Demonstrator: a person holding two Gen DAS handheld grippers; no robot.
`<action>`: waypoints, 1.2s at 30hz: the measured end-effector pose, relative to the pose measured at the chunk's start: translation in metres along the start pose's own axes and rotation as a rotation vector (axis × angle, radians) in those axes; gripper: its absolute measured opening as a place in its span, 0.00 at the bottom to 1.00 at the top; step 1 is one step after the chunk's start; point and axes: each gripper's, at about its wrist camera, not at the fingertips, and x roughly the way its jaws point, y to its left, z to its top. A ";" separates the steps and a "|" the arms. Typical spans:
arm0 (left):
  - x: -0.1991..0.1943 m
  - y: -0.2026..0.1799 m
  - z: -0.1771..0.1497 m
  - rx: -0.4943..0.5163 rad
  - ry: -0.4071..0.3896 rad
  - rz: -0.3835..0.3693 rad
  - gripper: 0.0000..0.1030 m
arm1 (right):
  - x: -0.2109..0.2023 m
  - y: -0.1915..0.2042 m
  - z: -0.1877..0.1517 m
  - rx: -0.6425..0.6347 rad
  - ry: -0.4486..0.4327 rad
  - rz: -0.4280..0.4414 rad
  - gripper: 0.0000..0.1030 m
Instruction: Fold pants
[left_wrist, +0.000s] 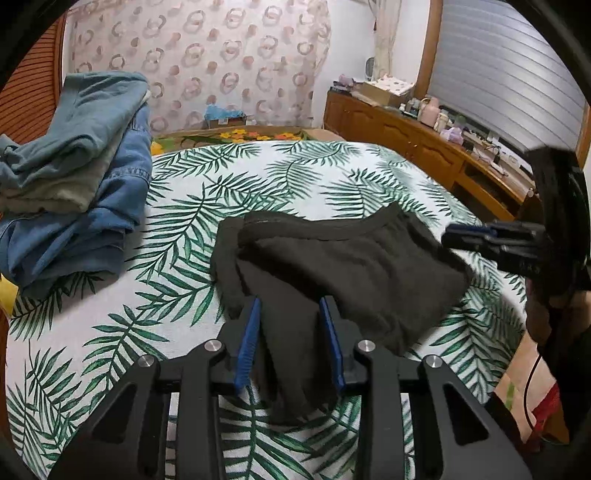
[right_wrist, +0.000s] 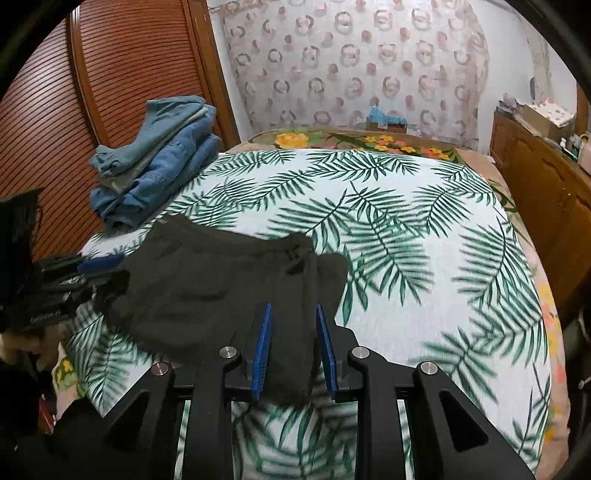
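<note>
Soft, limp dark pants (left_wrist: 332, 266) sag near the bed's (left_wrist: 258, 177) front edge, both the left gripper (left_wrist: 291, 339) and the right gripper (right_wrist: 293, 343) clamped on bunched corners, likely light and best held there.

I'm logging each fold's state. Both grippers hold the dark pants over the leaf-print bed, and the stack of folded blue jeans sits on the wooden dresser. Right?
Not quite. The stack of folded blue jeans sits on the leaf-print bed near the slatted door, not on the dresser; the right wrist view shows it. The left gripper and right gripper do hold the dark pants.
</note>
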 end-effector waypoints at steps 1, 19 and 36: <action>0.002 0.002 0.000 -0.003 0.004 0.001 0.33 | 0.004 0.001 0.004 -0.009 0.001 0.005 0.25; 0.011 0.009 0.001 -0.014 0.026 -0.003 0.33 | 0.066 -0.004 0.045 -0.055 0.073 0.029 0.07; 0.017 0.011 -0.001 -0.025 0.040 0.012 0.35 | 0.040 -0.001 0.029 -0.037 0.043 -0.042 0.23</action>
